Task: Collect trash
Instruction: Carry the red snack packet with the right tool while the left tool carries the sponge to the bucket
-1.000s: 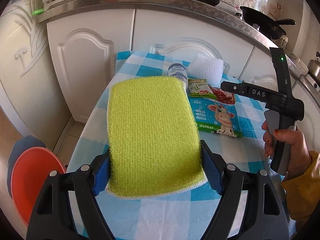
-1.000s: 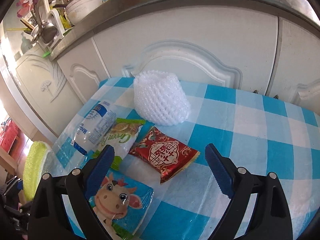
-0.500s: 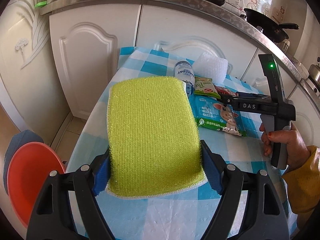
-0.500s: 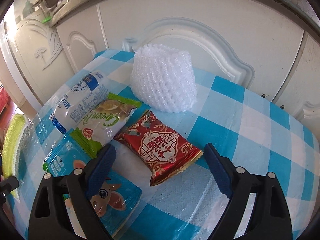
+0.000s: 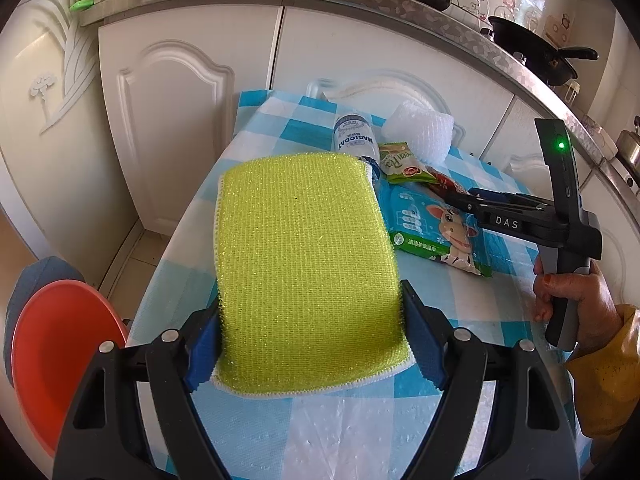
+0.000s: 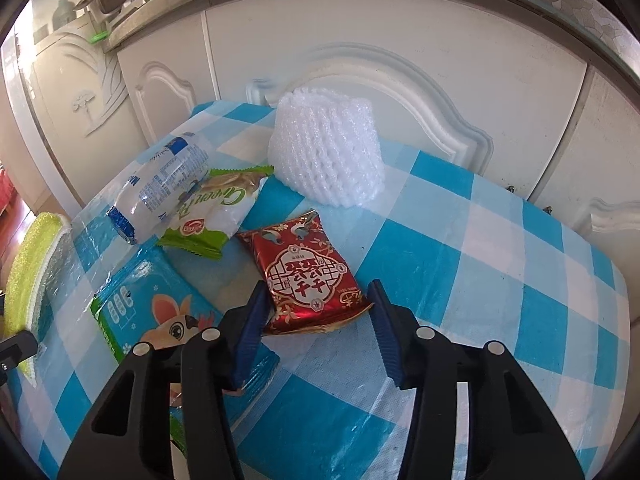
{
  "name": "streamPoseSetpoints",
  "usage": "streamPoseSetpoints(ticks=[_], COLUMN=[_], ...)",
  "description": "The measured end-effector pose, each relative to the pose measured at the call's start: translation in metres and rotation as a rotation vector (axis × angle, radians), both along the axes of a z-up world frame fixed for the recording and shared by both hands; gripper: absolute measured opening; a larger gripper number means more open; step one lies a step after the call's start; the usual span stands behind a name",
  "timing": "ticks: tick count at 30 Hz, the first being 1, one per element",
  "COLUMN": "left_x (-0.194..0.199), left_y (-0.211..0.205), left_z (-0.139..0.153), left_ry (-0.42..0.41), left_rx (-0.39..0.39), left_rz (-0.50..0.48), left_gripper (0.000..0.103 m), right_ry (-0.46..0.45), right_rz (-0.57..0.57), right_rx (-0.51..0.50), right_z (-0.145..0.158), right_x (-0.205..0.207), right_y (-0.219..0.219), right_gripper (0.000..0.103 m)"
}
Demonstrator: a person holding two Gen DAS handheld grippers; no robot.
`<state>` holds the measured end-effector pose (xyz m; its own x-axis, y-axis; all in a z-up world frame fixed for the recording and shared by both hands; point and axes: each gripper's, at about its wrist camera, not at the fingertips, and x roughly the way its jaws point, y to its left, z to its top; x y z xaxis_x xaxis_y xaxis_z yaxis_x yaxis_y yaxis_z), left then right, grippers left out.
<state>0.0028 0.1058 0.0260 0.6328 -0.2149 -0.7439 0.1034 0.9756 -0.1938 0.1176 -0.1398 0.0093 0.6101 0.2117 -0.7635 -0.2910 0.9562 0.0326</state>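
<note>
Left gripper (image 5: 310, 344) is clenched on a yellow-green scouring pad (image 5: 304, 264). Right gripper (image 6: 318, 320) is released, pads straddling the near end of the red snack packet (image 6: 308, 276) lying on the worktop (image 6: 500, 264).

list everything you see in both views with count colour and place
sponge cloth: 1, yellow-green, clamped in left tongs
red snack packet: 1, red, table centre, between right tongs' pads
green snack packet: 1, green-white, left of red packet
plastic bottle: 1, clear, blue label, lying at table's left
wipes pack: 1, blue-green, near left
foam net: 1, white, table's far edge
tablecloth: 1, blue-white check
basin: 1, orange, on floor
left tongs: black, blue pads, shut
right tongs: open around red packet
right hand: holding the tongs' handle
</note>
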Motion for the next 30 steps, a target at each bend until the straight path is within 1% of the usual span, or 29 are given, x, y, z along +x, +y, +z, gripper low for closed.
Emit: streamPoseSetpoints(ticks=[3, 6, 10, 18, 26, 30], left_x=[-0.002, -0.004, -0.009, -0.026, -0.049, -0.065], left_y=[0.001, 0.002, 0.005, 0.014, 0.026, 0.036], left_z=[0.001, 0.003, 0.003, -0.001, -0.003, -0.005], left_ry=[-0.004, -0.008, -0.003, 0.012, 0.024, 0.032], left_rx=[-0.005, -0.009, -0.011, -0.002, 0.011, 0.018], left_rz=[-0.001, -0.003, -0.003, 0.000, 0.012, 0.021], left_gripper=[0.079, 0.079, 0.079, 0.079, 0.079, 0.079], right_ry=[-0.008, -0.015, -0.021, -0.048, -0.053, -0.038], right_rz=[-0.029, -0.069, -0.121, -0.217, -0.243, -0.240], right_rx=[0.003, 0.027, 0.081, 0.211, 0.305, 0.338], right_z=[0.001, 0.002, 0.006, 0.017, 0.024, 0.022], right_x=[-0.005, -0.016, -0.034, -0.086, -0.141, -0.164], right_y=[-0.002, -0.009, -0.020, -0.040, -0.034, -0.026], right_gripper=[0.051, 0.051, 0.051, 0.051, 0.051, 0.051])
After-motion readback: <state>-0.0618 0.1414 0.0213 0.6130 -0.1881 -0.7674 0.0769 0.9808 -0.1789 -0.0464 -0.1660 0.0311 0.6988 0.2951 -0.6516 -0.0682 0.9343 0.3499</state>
